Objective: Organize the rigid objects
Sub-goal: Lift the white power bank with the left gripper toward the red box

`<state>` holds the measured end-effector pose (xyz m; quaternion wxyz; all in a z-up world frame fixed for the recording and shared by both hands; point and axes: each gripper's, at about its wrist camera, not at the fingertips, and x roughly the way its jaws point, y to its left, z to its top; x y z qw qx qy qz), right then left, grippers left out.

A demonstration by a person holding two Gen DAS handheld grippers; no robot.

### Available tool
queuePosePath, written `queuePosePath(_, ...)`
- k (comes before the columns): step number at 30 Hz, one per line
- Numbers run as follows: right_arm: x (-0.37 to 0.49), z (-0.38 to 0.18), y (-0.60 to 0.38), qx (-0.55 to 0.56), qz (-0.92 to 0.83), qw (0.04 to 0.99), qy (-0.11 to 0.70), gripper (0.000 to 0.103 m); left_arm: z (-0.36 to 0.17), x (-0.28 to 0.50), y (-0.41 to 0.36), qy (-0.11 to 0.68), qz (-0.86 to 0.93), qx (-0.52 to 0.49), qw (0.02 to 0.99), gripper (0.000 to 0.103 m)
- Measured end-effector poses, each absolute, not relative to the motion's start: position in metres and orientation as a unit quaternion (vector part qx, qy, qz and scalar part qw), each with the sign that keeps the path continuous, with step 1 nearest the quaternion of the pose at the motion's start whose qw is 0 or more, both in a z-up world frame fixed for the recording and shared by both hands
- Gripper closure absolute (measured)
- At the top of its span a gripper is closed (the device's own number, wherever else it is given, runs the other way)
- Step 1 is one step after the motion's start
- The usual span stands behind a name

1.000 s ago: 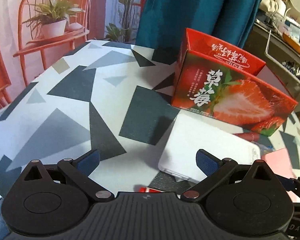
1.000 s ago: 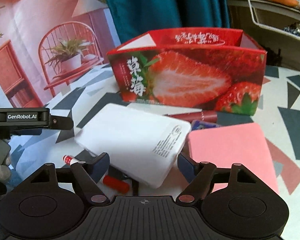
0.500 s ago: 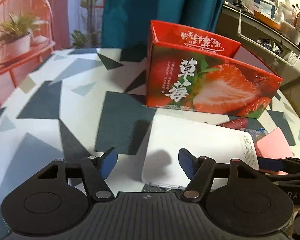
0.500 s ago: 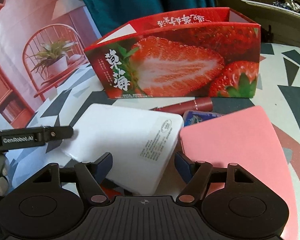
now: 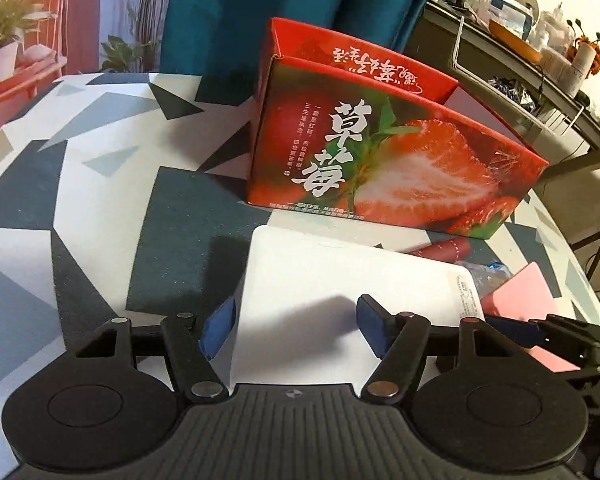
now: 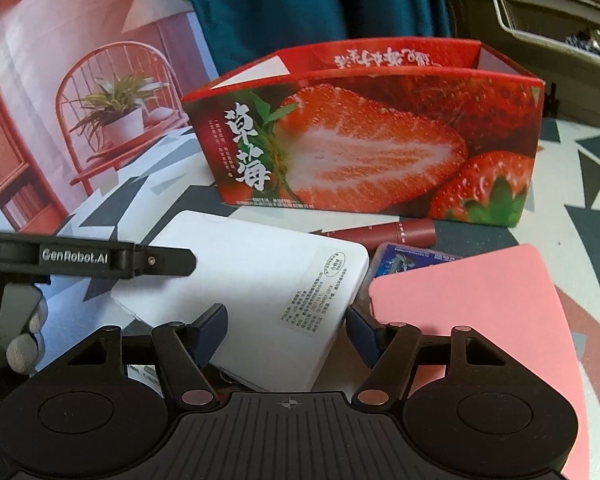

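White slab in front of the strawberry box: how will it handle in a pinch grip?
The white slab looks rigid: flat faces, rounded corners, so probably no flex. Its glossy shell may slip between pads. It rests tilted on items beneath, so a push would likely rock or slide it toward the pink pad.

A home-like room, partly staged: a round table with grey triangle-patterned cloth point(image 5: 100, 200), teal curtain point(image 5: 260, 20), printed pink backdrop picturing a chair and potted plant point(image 6: 80, 80), and cluttered dark shelf with white crockery point(image 5: 520, 32).

Left gripper point(image 5: 293, 321) jaws spread; right gripper point(image 6: 286, 328) likewise.
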<state>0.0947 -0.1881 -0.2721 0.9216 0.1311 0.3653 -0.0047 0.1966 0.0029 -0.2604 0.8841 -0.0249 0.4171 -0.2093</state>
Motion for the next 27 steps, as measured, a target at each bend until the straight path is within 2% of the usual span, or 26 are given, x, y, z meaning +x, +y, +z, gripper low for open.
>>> queuePosePath(4,0.093,-0.273,-0.188,0.121,-0.003,0.926,0.358,0.039,-0.261,0.191,-0.003,0.417,-0.213,-0.016,0.884,0.027)
queuePosePath(12,0.088,-0.269,-0.178,0.083,-0.021,0.936,0.341,0.040,-0.248,0.160,-0.009,0.373,-0.208,0.022,0.904,0.028)
queuePosePath(22,0.072,-0.257,-0.180,0.075,-0.021,0.948,0.308,0.042,-0.241,0.146,-0.008,0.353,-0.199,0.007,0.914,0.029)
queuePosePath(25,0.066,-0.253,-0.180,0.075,-0.025,0.951,0.300,0.047,-0.237,0.138,-0.008,0.341,-0.191,0.014,0.920,0.032)
queuePosePath(27,0.062,-0.248,-0.179,0.075,-0.032,0.954,0.289,0.058,-0.233,0.134,-0.005,0.337,-0.185,0.015,0.923,0.035)
